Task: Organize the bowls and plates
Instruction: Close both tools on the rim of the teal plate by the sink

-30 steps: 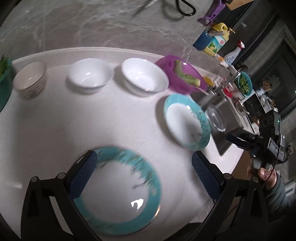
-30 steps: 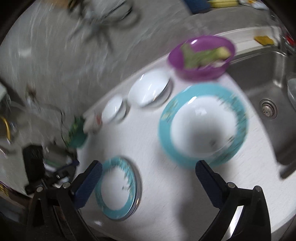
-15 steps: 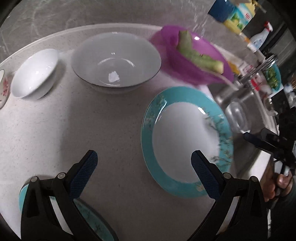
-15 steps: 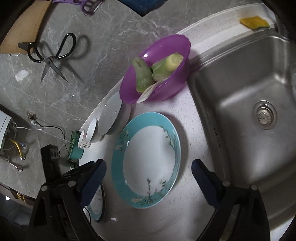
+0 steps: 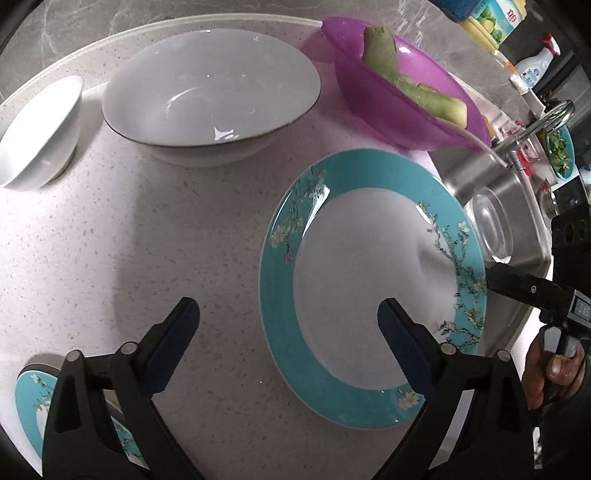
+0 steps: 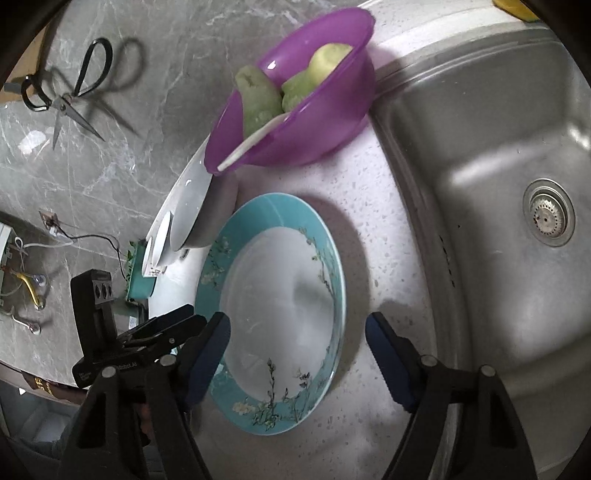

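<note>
Closing in on the large teal plate (image 5: 373, 288), both the left claw (image 5: 288, 328) and right claw (image 6: 297, 339) have just been narrowing, still empty; opposite rims should be pinched evenly.

Location: a home kitchen. Indicators: stainless sink (image 6: 491, 206) with drain, speckled countertop (image 5: 155, 236), faucet (image 5: 546, 120), dish soap bottle (image 5: 491, 18).
</note>
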Demonstrator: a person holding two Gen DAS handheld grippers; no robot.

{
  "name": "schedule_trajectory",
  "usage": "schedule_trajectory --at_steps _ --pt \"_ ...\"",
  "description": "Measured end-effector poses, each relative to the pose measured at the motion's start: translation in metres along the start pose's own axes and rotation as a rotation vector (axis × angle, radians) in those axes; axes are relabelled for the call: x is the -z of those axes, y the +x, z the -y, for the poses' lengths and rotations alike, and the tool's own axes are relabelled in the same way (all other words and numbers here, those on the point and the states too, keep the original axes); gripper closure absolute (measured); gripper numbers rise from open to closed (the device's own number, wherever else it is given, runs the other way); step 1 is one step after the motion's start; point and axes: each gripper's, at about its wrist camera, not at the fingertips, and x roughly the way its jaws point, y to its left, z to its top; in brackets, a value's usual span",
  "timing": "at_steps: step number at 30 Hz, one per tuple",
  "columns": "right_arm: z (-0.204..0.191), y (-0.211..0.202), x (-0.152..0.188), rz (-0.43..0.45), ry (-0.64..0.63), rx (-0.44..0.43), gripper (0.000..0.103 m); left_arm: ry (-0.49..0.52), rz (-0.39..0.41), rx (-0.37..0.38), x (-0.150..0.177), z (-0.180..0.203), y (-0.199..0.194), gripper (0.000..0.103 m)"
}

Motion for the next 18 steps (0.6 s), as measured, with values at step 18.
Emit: schedule_trajectory --at_steps 18 --pt "-0.001 0.019 -0.007 -0.05 -0.024 0.04 0.053 0.026 -0.014 -0.006 0.0 0.007 0.013 0.054"
